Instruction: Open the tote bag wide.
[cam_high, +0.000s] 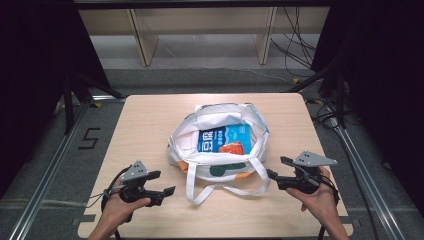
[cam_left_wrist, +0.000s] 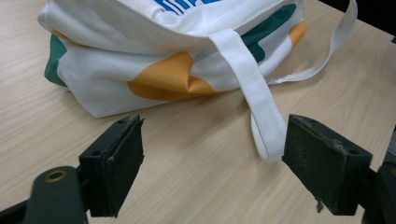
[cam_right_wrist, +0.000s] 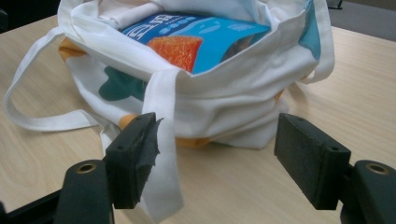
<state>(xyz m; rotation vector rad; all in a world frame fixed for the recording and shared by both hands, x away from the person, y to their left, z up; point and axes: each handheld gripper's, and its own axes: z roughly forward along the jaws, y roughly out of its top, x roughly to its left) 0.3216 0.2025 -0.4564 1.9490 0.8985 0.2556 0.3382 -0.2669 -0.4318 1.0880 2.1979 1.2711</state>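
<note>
The left gripper (cam_high: 167, 183) and the right gripper (cam_high: 274, 167) both stand wide open and hold nothing. Between them, at the middle of the pale wooden worktop (cam_high: 145, 125), sits the white cloth tote bag with green and orange patches (cam_high: 220, 167), a blue snack packet (cam_high: 224, 139) inside. Its near white strap handle (cam_high: 200, 190) loops toward the person, its end just beside the left gripper, the nearer one.
</note>
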